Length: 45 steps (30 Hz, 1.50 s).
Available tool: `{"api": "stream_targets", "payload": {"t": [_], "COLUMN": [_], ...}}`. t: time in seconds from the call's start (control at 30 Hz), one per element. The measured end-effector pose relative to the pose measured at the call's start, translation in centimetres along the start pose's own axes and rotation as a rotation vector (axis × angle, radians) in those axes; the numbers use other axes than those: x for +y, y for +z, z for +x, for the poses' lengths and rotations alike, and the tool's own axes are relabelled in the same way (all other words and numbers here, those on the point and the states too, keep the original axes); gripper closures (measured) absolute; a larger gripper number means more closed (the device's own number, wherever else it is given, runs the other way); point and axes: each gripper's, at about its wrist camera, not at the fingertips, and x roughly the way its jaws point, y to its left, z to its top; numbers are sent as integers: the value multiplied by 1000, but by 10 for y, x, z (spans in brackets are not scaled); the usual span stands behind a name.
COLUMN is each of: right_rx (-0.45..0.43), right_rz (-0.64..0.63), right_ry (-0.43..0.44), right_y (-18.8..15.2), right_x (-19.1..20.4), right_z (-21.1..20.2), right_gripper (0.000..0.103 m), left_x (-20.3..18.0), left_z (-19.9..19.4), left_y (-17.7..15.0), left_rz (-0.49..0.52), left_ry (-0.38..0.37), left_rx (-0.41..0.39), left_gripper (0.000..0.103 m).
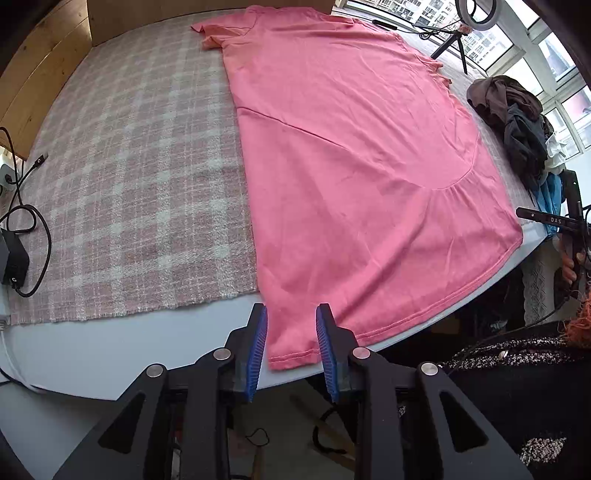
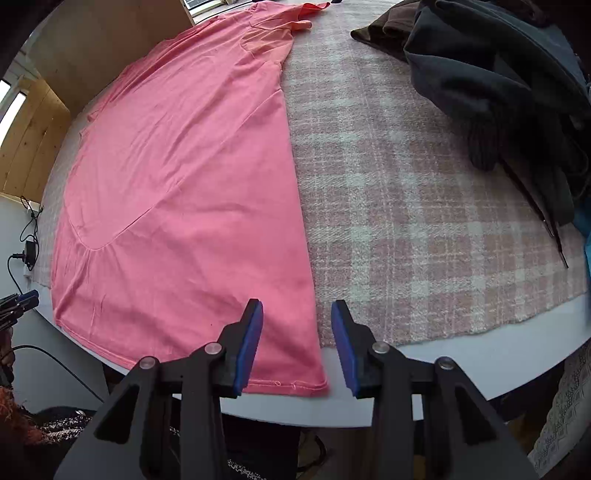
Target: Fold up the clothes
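A pink dress [image 1: 351, 147] lies flat along the plaid cloth [image 1: 140, 177], hem toward me and hanging slightly over the table's near edge. My left gripper [image 1: 291, 314] is open, its blue pads either side of the hem's left corner. In the right wrist view the same pink dress [image 2: 184, 184] fills the left half. My right gripper [image 2: 297, 310] is open over the hem's right corner, with the dress edge between its pads. The left gripper [image 2: 20, 301] shows at the far left edge there.
A pile of dark clothes [image 1: 517, 122] sits at the right of the table, also in the right wrist view [image 2: 498, 81]. A black adapter with cables [image 1: 14, 258] lies at the left. A ring light on a tripod [image 1: 461, 33] stands at the back. A wooden panel [image 1: 40, 62] lines the far left.
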Motion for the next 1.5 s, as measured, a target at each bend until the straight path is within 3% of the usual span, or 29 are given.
{"api": "stream_targets", "payload": {"t": [0.07, 0.27, 0.33, 0.37, 0.4, 0.43, 0.5, 0.6, 0.73, 0.97, 1.07, 1.1, 1.27, 1.33, 1.5], "right_rx": [7, 35, 33, 28, 22, 14, 30, 23, -11, 64, 73, 66, -60, -133, -315], "right_rz": [-18, -64, -84, -93, -101, -107, -114, -64, -62, -128, -159, -166, -181, -217, -358], "right_ry": [-5, -6, -12, -8, -5, -5, 18, 120, 110, 9, -37, -46, 31, 70, 89], "right_y": [-7, -30, -37, -39, -41, -42, -45, -43, -43, -42, -41, -39, -1, 26, 113], "right_x": [1, 0, 0, 0, 0, -1, -2, -12, -24, -14, -6, -4, 14, 42, 122], "right_z": [2, 4, 4, 4, 3, 3, 4, -9, -23, 5, 1, -4, -64, -86, -119], "right_gripper": [65, 64, 63, 63, 64, 65, 100, 101, 101, 100, 84, 83, 82, 82, 82], "left_x": [-3, -13, -18, -18, -19, -19, -21, -22, -19, -20, -16, -15, -3, 7, 33], "left_z": [11, 36, 37, 37, 38, 39, 37, 22, 10, 34, 27, 25, -2, -20, -55], "left_y": [-8, -24, -26, -27, -28, -30, -33, -41, -53, -74, -76, -76, -82, -81, -41], "left_rz": [-14, -39, -46, -55, -65, -75, -74, -81, -110, -125, -133, -135, -157, -161, -138], "left_ry": [5, 52, 61, 57, 48, 34, 41, 52, 54, 81, 85, 87, 92, 100, 116], "left_rx": [10, 44, 38, 36, 34, 32, 26, -7, -40, -1, -8, -10, -58, -96, -212], "left_gripper": [71, 72, 78, 95, 102, 102, 102, 103, 103, 102, 102, 101, 98, 98, 98]}}
